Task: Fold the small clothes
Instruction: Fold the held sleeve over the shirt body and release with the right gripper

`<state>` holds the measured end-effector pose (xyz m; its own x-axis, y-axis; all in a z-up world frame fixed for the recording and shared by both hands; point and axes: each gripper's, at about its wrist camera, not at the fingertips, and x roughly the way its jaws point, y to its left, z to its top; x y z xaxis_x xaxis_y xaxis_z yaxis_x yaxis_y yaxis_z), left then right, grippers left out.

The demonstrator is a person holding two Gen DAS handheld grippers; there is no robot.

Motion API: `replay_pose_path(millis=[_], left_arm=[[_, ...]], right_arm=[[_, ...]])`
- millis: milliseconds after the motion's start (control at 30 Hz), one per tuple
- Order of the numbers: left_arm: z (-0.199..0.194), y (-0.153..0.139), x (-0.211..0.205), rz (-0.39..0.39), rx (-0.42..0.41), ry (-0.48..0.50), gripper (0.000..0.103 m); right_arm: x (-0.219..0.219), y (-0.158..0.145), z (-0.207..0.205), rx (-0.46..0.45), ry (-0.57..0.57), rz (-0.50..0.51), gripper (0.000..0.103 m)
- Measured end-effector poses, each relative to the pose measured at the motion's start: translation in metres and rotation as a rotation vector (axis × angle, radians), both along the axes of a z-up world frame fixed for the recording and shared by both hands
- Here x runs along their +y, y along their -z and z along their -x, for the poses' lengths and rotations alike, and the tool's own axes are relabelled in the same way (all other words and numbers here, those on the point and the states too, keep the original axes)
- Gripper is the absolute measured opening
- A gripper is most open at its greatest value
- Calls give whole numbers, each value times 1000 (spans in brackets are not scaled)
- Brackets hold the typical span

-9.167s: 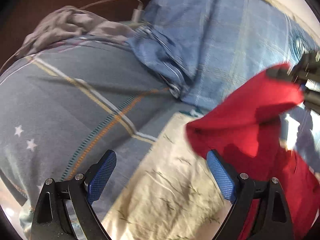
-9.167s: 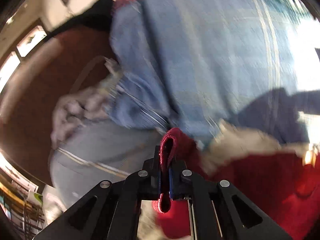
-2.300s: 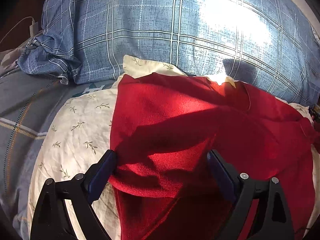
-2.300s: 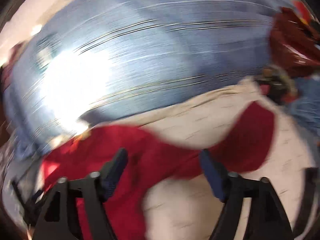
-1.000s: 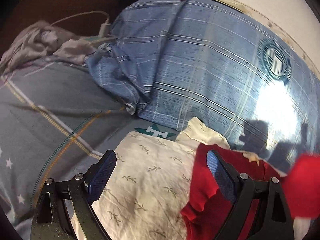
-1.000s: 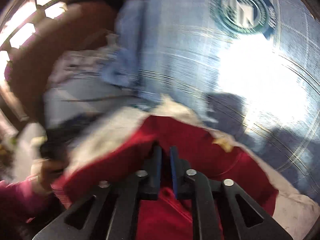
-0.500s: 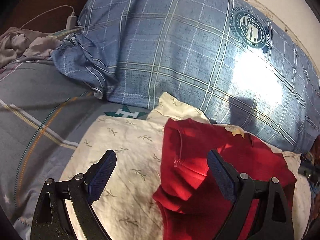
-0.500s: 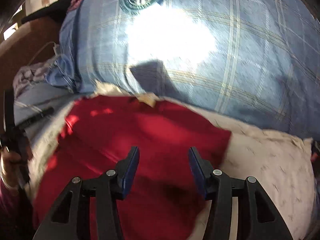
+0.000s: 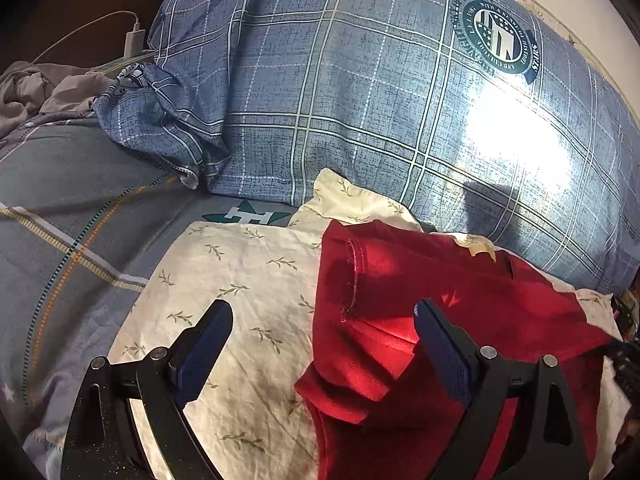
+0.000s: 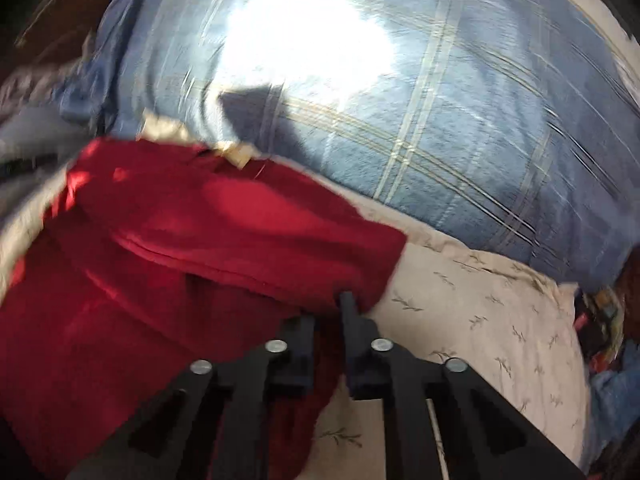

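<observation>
Red knit fabric fills the near side of both views: we see a small red garment (image 9: 460, 304) lying rumpled on a cream pillowcase with a leaf print (image 9: 240, 280), its far edge just beside the big blue plaid pillow (image 9: 360, 100) and its left edge, where a stitched hem shows, well short of the pillowcase's left edge. Our right gripper (image 10: 326, 320) has just been closing, and its jaws now stand almost together on a fold at the garment's right edge, with red cloth pinched between them. That fold rises slightly from the pillowcase (image 10: 480, 300), which is bare toward its right edge. Our left gripper (image 9: 324, 336) hovers with its blue-padded fingers (image 9: 440, 344) spread wide; the right pad hangs above the garment, the left one above bare pillowcase, and neither presses on anything. Beyond the pillowcase's left edge we see a grey striped bedsheet (image 9: 80, 200), and at the far left corner a white charger with its cable (image 9: 134, 40).
</observation>
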<state>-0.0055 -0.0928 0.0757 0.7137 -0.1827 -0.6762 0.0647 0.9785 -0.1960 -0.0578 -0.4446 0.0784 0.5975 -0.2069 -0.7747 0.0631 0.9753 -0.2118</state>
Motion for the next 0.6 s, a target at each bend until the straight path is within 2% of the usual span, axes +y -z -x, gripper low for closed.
replay_pose_path(millis=[100,167,267,333,367,400,433,467,533,600], left_arm=[[0,0,1,15,3,-7,92],[1,-2,0,18,-5,-5,92],[5,-2,-3,0,-13,9,92],[7,-2,-4,-3,-14,13,92],[7,-2,-4,0,-15,17,92],[7,-2,-5,3,-16,20,92],[7,-2,-6,5,-17,25,92],[7,-2,-8,6,-19,30,92],[7,2,-15,-3,-17,46,92],[5,8,-23,-22,-8,65,92]], right_arm=[[-20,-1,22,-25,91,-49,6],[-36,12,32,19,142,-95,6],[-45,25,40,73,156,-173,8],[-43,15,47,73,137,-183,11],[-42,8,51,59,138,-181,20],[-42,0,55,36,150,-171,35],[-42,-11,58,-4,167,-162,42],[-41,-19,59,-32,173,-165,46],[-40,-28,49,-58,176,-198,46],[-41,-25,27,-43,192,-224,45]])
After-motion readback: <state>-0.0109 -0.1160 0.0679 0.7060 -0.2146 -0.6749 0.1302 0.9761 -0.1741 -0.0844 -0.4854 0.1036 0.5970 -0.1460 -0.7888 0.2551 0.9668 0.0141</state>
